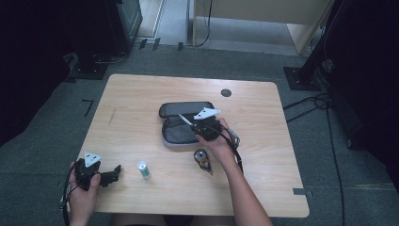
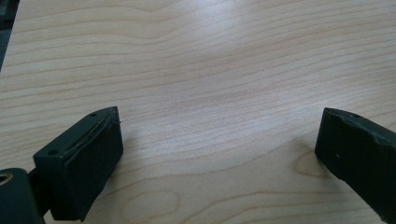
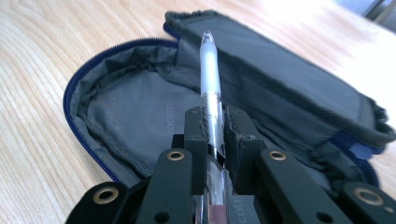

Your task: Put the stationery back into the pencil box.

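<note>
1. left first: in the high view my left gripper rests at about 7 o'clock on the table, close to the near edge and well apart from everything in the middle.
2. the left gripper view adds what the high view is too small to show: its jaws are spread wide, with bare wood grain between the pads and nothing held.
3. at about 6 o'clock on the table lies a small white tube with a green end, just right of that gripper.
4. further right, a small round silver and black object lies just beside my right wrist; i cannot tell what it is.
5. at the table's centre lies the open grey pencil case, its lid folded back toward 12 o'clock.
6. my right gripper hangs over the case. from above the pen is a thin pale sliver.
7. the right gripper view makes it plain: the jaws are pinching the clear pen at its middle, tip aimed toward 12 o'clock, above the case's grey lining, rimmed by a blue zip.
</note>
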A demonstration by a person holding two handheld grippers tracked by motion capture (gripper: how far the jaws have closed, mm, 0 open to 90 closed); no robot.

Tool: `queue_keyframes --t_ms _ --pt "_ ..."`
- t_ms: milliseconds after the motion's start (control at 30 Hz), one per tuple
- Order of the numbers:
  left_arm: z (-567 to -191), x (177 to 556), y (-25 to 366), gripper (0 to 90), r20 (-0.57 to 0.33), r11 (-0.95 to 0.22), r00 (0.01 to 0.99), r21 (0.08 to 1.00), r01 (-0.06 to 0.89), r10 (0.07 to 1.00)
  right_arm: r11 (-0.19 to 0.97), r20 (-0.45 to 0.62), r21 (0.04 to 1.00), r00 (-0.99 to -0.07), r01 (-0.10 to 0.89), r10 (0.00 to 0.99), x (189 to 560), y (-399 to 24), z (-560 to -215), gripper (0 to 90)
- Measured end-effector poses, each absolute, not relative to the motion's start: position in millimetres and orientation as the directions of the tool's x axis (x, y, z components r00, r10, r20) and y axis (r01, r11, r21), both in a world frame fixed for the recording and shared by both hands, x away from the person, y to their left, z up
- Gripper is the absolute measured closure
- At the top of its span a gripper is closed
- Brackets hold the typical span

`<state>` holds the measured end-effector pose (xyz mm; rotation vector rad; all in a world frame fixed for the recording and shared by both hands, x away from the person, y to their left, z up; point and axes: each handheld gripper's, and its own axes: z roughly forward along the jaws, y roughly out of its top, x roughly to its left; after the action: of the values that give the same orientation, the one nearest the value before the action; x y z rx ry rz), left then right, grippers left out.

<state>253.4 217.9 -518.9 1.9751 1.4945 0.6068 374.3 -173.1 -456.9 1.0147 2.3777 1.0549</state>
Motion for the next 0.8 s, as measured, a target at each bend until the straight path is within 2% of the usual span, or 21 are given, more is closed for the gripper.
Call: queue_keyframes --t_ms 333,600,800 --pt "-519 253 218 1.3 0.011 -0.203 0.269 0.687 0.697 0.963 0.497 -0.021 0.707 -0.687 0.504 0.726 384 -168 -473 79.5" --pt "-519 253 218 1.3 0.011 -0.203 0.269 0.687 0.698 0.963 0.468 0.020 0.697 -0.668 0.543 0.744 382 -174 -474 71.3" --pt "-519 253 218 1.3 0.011 -0.203 0.269 0.687 0.698 0.963 0.452 0.013 0.712 -0.654 0.537 0.756 376 -185 -467 70.3"
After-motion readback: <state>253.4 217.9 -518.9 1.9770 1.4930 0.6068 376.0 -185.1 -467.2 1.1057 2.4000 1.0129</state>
